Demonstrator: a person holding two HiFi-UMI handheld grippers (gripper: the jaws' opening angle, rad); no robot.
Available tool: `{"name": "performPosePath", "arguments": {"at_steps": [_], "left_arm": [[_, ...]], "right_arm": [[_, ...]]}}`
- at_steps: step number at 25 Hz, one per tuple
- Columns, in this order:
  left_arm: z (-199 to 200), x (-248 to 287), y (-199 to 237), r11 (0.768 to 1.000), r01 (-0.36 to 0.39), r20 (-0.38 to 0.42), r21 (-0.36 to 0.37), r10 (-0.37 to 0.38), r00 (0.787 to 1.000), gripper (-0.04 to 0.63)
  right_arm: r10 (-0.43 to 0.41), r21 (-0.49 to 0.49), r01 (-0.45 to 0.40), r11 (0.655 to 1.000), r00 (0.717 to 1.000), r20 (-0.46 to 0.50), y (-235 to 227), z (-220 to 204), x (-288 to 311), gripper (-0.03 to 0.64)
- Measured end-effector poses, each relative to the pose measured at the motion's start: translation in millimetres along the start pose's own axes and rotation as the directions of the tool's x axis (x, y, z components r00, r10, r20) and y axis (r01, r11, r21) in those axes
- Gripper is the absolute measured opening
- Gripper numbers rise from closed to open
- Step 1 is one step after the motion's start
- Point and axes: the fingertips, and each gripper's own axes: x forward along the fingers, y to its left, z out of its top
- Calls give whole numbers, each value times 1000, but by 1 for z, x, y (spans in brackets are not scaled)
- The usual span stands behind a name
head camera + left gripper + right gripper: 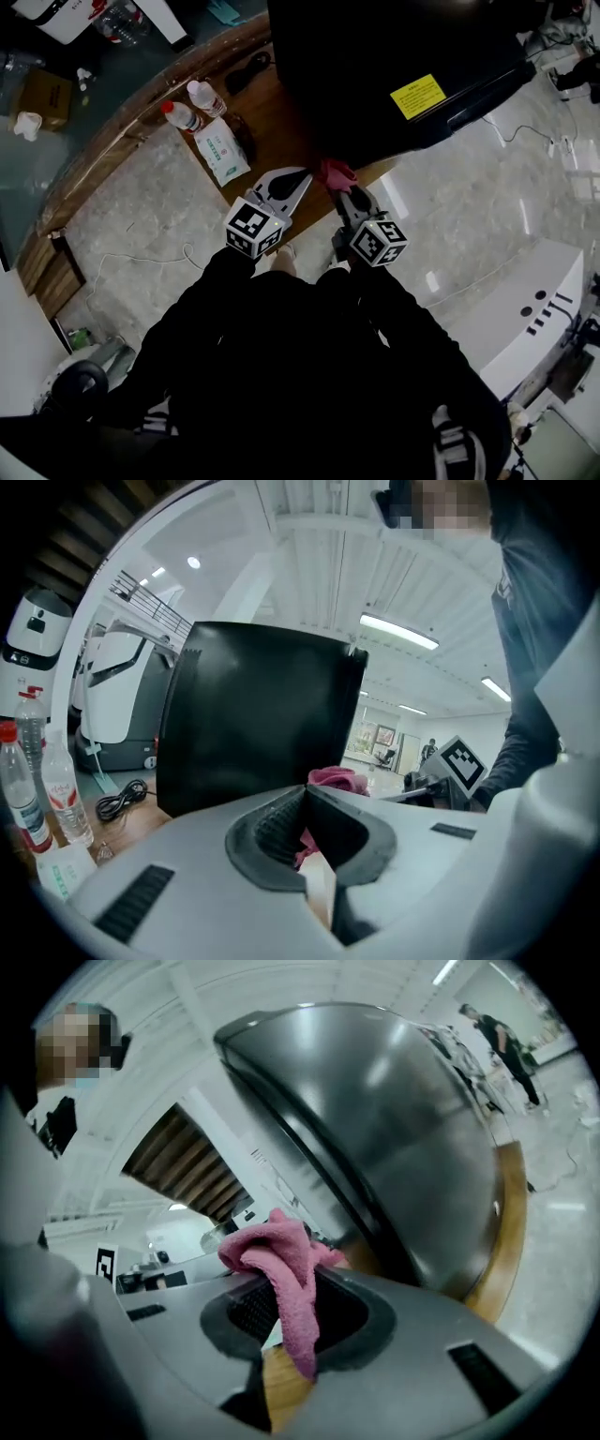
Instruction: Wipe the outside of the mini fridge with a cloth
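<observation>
The head view looks steeply down from above onto the worktop (pixel 277 129) and mini fridge (pixel 375 56). Each gripper view sits low, close behind its fingers (pixel 272 827), facing up at the fridge; all three share the pink cloth (pixel 281 1269).

From my feed I see a curved brown wooden counter (pixel 274 127) with a pale marbled floor (pixel 141 216) beside it. A large black mini fridge (pixel 375 56) stands on the counter. To its left stand a red-capped clear plastic bottle (pixel 183 116) and a white-capped clear plastic bottle (pixel 206 97), side by side. A flat white-and-green packet (pixel 222 150) lies just beside them, and a coiled black cable (pixel 248 70) lies near the fridge.
</observation>
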Motion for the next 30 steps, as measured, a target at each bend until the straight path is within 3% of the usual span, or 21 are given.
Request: {"name": "performPosePath", "arguments": {"at_steps": [4,8,20,25,30], "left_arm": [[33,-9,-40,999,-39,61,8,38,997,6],[64,-23,-73,996,-92,128,6,91,988,6],[103,-56,-109,981,-187,204,52,173,964,6],[107,-61,-111,978,-199,212,59,183,960,6],[108,-62,-115,977,-202,211,64,184,960,6]], "right_arm": [[131,-214,-128,969,991,2,40,48,-36,94],[234,-331,-220,918,972,3,74,84,-69,90],[385,-436,-338,834,922,23,125,132,-107,84],[404,-462,-351,814,914,17,130,138,-113,84],[407,-460,-350,816,913,26,132,145,-119,84]]}}
